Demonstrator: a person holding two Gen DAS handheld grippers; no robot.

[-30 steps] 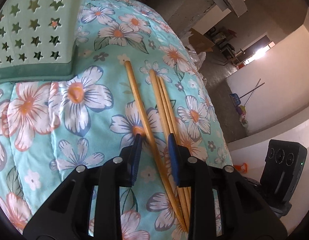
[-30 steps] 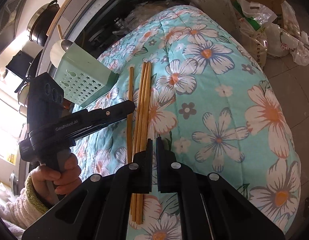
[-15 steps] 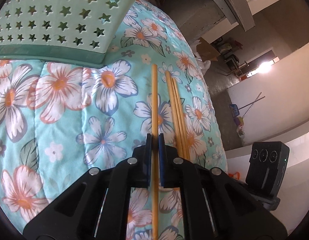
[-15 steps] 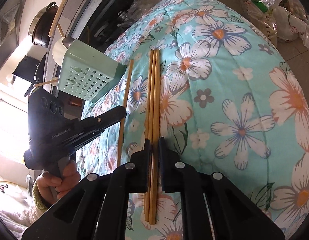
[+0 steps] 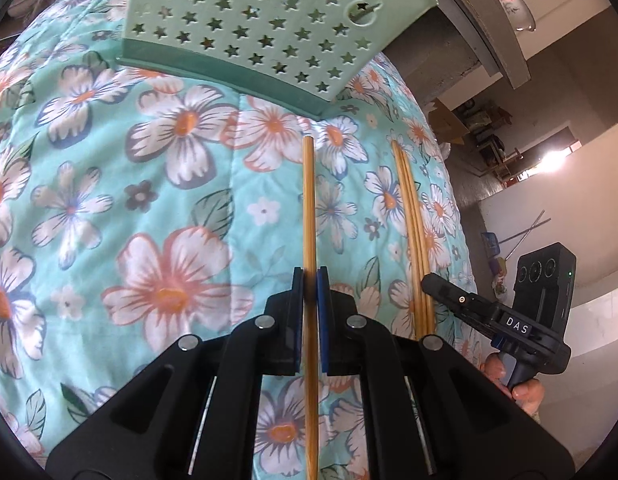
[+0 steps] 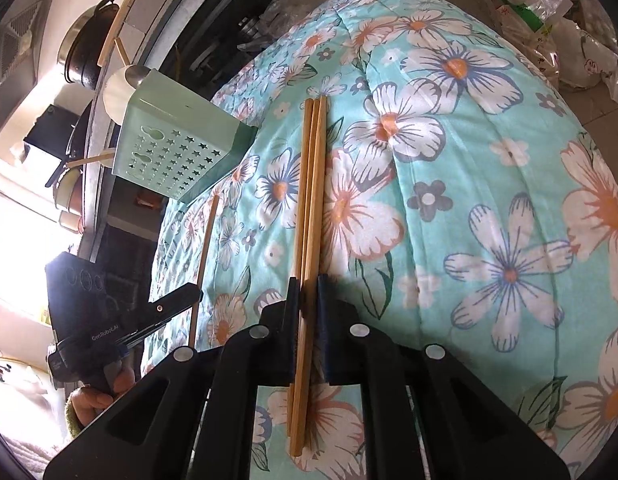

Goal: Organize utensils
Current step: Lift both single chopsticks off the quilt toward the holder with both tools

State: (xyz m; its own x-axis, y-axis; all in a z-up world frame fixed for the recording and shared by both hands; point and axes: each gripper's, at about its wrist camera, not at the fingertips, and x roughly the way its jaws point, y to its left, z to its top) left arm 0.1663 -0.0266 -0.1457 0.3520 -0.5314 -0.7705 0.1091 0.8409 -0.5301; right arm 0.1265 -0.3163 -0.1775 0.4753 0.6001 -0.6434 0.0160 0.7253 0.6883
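A single bamboo chopstick (image 5: 309, 200) is clamped in my left gripper (image 5: 309, 276), which is shut on it; its tip points at the mint-green star-punched utensil holder (image 5: 269, 20) lying on the floral quilt (image 5: 109, 200). Three more chopsticks (image 6: 313, 180) lie side by side on the quilt, and my right gripper (image 6: 307, 280) has its jaws closing on them, pads against the bundle. In the right wrist view the left gripper (image 6: 189, 294) and its chopstick (image 6: 207, 240) sit to the left, below the holder (image 6: 177, 152). The right gripper (image 5: 441, 286) also shows in the left wrist view, by the bundle (image 5: 413, 232).
The quilt (image 6: 469, 160) bulges like a padded mound and drops off at its sides. A dark pot (image 6: 85, 52) stands on a shelf behind the holder. Plastic bags (image 6: 569, 20) lie on the floor to the right. A hand (image 5: 525, 388) holds the right gripper's handle.
My left gripper has shut on the single chopstick and carried it away from the other three, closer to the holder. The right gripper has settled around the bundle.
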